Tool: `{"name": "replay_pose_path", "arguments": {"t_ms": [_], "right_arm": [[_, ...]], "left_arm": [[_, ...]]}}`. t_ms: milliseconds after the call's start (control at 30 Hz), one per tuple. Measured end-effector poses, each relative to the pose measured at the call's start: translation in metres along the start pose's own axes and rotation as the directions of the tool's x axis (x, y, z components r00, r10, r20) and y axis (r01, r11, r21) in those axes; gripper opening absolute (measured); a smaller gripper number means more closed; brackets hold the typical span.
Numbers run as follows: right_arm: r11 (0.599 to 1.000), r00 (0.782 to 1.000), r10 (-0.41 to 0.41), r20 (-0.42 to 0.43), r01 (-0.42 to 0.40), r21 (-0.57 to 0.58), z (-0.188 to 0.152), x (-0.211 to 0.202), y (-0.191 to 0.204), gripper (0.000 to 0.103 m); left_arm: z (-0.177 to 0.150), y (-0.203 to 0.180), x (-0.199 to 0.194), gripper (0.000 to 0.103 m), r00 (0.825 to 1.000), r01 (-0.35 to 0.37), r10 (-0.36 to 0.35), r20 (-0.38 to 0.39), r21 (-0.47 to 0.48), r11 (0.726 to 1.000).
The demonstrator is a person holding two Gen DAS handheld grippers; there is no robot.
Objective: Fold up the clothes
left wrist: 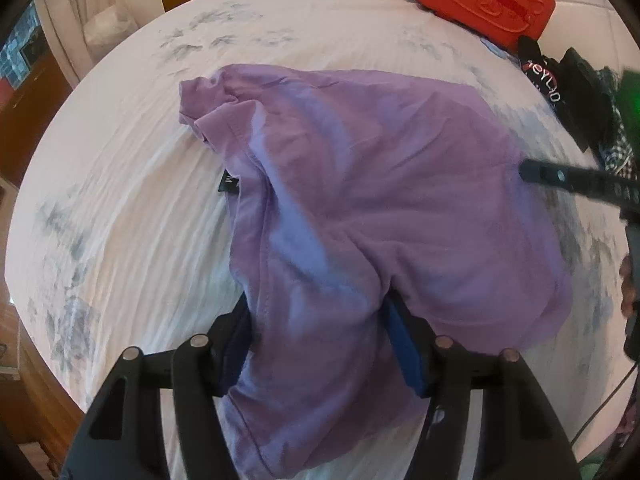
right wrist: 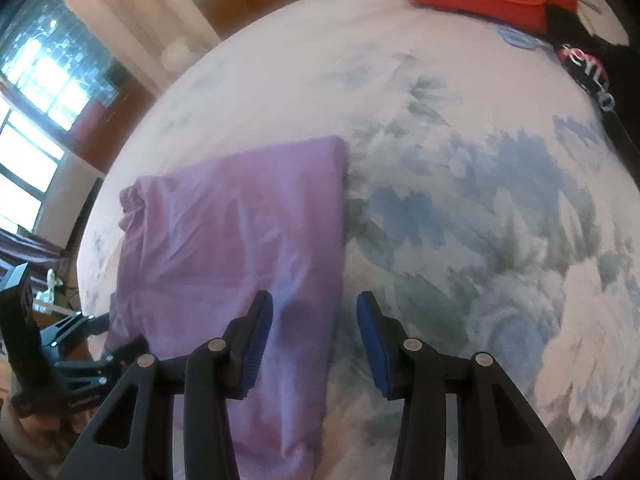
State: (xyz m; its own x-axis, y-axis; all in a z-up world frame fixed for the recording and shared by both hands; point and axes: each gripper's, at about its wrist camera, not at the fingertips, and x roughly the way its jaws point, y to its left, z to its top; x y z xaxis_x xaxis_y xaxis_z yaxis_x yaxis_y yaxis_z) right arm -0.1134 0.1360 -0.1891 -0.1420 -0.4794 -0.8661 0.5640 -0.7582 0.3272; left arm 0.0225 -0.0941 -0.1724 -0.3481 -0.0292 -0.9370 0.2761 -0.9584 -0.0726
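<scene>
Looking down, I see my left tongs [left wrist: 320, 340] clamped around a bunched fold of the purple shirt [left wrist: 360, 184] on the bed [left wrist: 120, 208]; my right tongs [right wrist: 314, 334] gape empty over its edge.

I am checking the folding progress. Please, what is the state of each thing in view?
Purple shirt: partly folded, still bunched, lying on the bed.
Left claw: closed on a fold of the shirt.
Right claw: open, holding nothing, over the shirt's edge.
Red case: shut.
</scene>
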Motion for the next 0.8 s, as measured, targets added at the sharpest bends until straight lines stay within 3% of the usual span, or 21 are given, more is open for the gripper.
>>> {"name": "replay_pose_path", "arguments": {"t_ms": [67, 200, 267, 300, 333, 433, 633, 800], "right_arm": [[1.0, 1.0, -0.009, 0.0, 0.009, -0.011, 0.008, 0.006, 0.002, 0.044], [1.0, 1.0, 0.0, -0.003, 0.0, -0.03, 0.019, 0.019, 0.007, 0.045], [0.999, 1.0, 0.006, -0.006, -0.006, -0.052, 0.021, 0.024, 0.013, 0.045], [0.998, 1.0, 0.001, -0.01, -0.002, -0.068, 0.02, 0.025, 0.018, 0.04], [0.996, 1.0, -0.015, -0.01, 0.014, -0.084, 0.019, 0.026, 0.022, 0.029], [0.995, 1.0, -0.017, -0.023, 0.014, -0.1, 0.018, 0.027, 0.028, 0.023], [0.999, 0.999, 0.023, -0.024, -0.024, -0.045, 0.02, 0.028, 0.019, 0.023], [0.999, 1.0, 0.006, -0.017, -0.007, -0.04, 0.019, 0.028, 0.022, 0.023]], "left_arm": [[0.001, -0.004, 0.0, 0.051, 1.0, 0.0, 0.0, -0.003, 0.017, 1.0], [0.001, -0.007, 0.0, 0.051, 1.0, 0.009, -0.009, -0.002, 0.029, 1.0], [0.001, -0.006, 0.0, 0.044, 1.0, 0.018, -0.018, -0.009, 0.023, 1.0], [0.002, -0.006, 0.0, 0.042, 1.0, 0.023, -0.023, -0.013, 0.019, 1.0], [0.002, -0.006, -0.001, 0.039, 0.999, 0.028, -0.028, -0.018, 0.016, 0.999], [0.002, -0.01, 0.0, 0.038, 1.0, 0.023, -0.023, -0.011, 0.028, 0.999], [0.001, -0.016, 0.003, 0.039, 1.0, 0.017, -0.017, 0.017, 0.032, 0.999], [-0.002, -0.019, 0.003, 0.038, 0.999, 0.019, -0.02, 0.026, 0.045, 0.999]]}}
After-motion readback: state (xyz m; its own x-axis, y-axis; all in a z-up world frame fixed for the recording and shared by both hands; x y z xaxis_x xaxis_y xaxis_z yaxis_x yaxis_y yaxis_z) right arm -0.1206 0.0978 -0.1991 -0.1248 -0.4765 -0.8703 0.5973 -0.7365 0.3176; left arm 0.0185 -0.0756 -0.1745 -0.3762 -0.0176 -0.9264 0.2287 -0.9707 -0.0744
